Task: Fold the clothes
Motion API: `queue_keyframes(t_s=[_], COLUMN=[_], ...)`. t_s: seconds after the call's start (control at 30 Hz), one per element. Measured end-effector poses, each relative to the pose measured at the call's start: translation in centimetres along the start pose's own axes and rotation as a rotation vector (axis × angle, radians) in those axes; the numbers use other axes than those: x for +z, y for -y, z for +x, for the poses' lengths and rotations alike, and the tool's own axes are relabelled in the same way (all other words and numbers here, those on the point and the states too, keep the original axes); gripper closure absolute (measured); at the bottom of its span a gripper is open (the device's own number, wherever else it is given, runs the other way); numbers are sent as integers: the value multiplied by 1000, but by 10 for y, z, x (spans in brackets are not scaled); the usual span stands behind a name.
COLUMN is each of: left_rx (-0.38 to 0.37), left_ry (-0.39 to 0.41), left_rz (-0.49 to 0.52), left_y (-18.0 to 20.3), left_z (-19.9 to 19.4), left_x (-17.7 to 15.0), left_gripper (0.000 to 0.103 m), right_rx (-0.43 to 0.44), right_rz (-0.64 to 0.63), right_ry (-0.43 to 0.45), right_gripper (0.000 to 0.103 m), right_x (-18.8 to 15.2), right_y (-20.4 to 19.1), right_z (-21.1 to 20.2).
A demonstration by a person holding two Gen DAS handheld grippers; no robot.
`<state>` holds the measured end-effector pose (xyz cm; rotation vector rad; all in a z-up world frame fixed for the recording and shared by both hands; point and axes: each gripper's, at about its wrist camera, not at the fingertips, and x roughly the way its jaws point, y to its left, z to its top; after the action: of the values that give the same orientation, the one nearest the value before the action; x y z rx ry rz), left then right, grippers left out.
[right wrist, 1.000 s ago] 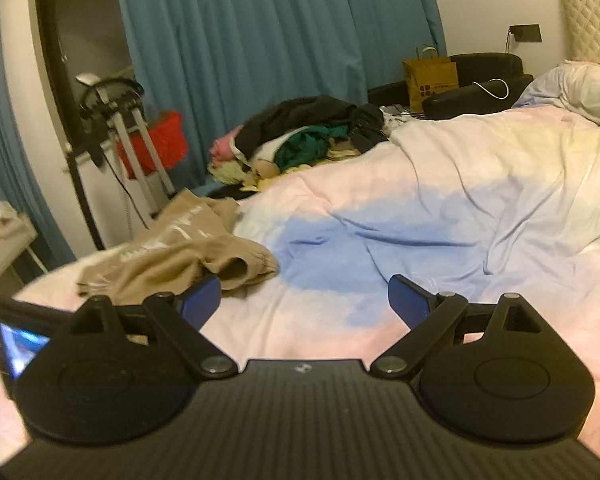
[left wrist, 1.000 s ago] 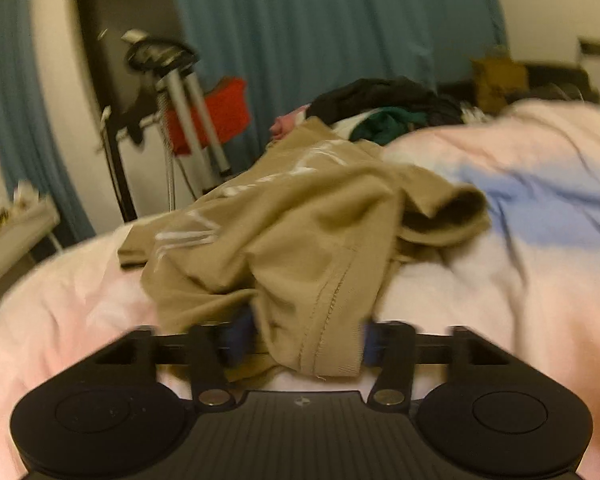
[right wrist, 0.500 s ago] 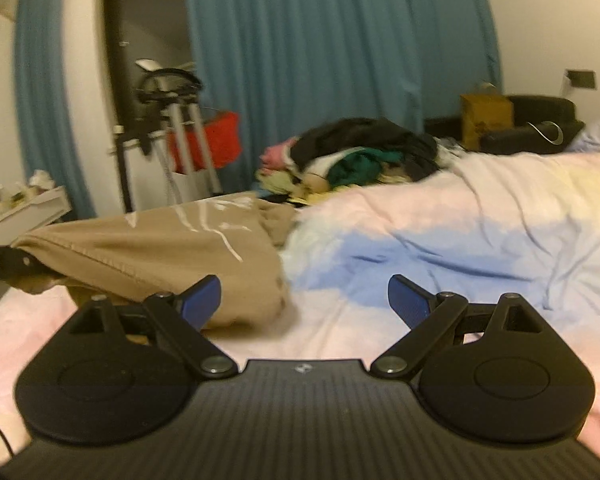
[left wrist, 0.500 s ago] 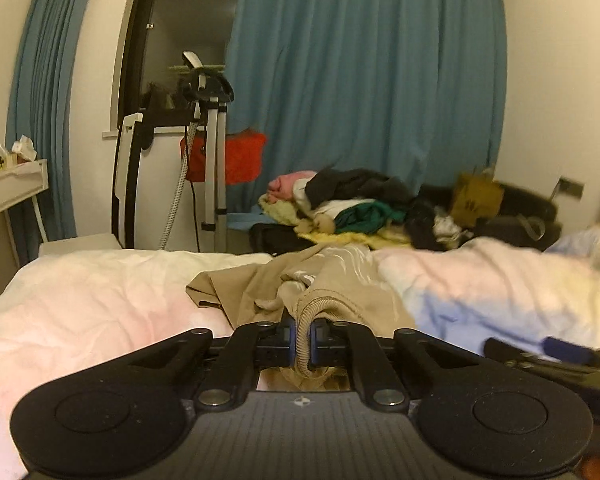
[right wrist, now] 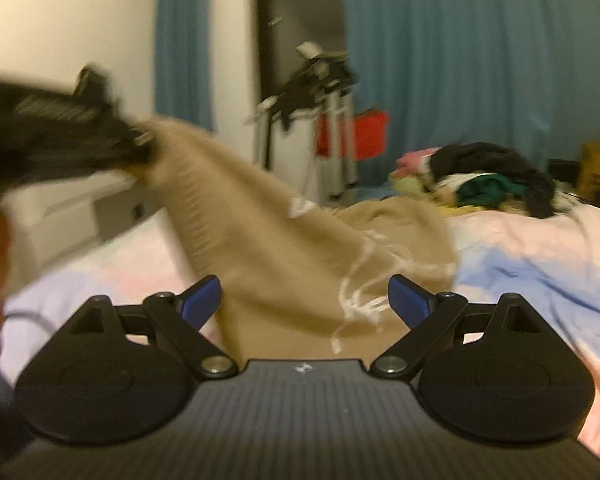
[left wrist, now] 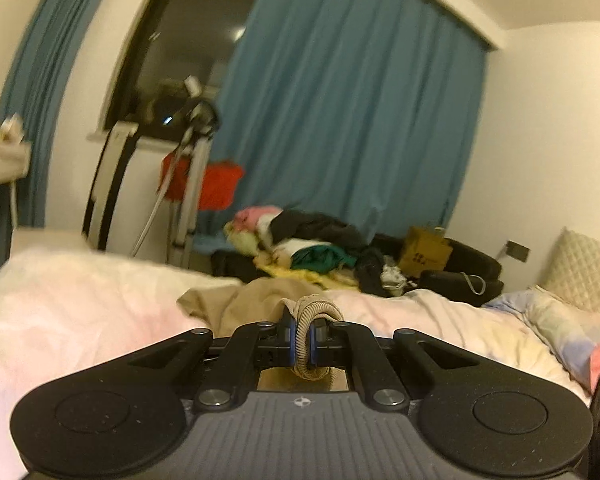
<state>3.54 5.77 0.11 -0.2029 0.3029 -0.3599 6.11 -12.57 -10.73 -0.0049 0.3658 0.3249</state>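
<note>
A tan garment (right wrist: 300,248) with white print lies partly on the bed and is lifted at one end. My left gripper (left wrist: 302,334) is shut on its ribbed hem (left wrist: 312,320), which loops up between the blue pads. In the right wrist view the left gripper (right wrist: 140,148) shows blurred at upper left, holding the cloth up so it drapes down to the bed. My right gripper (right wrist: 304,300) stands open just in front of the hanging cloth, nothing between its fingers.
The pastel bedspread (left wrist: 80,320) covers the bed. A heap of other clothes (left wrist: 308,240) lies at the far side before the blue curtain (left wrist: 340,120). A stand with a red bag (right wrist: 352,136) is by the window. A pillow (left wrist: 588,268) lies at right.
My left gripper closed on the tan garment's hem and rose, pulling that end off the bed. The right gripper swung left toward the garment, staying open.
</note>
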Motion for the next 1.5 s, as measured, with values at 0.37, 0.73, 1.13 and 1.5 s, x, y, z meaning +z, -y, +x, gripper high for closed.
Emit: queue_keyframes(t_s=[0.37, 0.73, 1.13, 1.5], left_rx=[75, -69, -116, -233], left_ry=[-70, -269, -332, -349], left_rz=[-184, 0, -182, -218], left_y=[-65, -10, -36, -32], left_z=[28, 87, 133, 120], left_x=[1, -37, -35, -30], left_gripper=[96, 93, 93, 93], right_rx=[-127, -420, -225, -283], right_rz=[-40, 494, 399, 798], right_ry=[-302, -138, -49, 63], right_gripper=[11, 11, 11, 9], right_x=[-33, -17, -2, -13], right_y=[4, 129, 113, 164], right_z=[52, -8, -31, -53])
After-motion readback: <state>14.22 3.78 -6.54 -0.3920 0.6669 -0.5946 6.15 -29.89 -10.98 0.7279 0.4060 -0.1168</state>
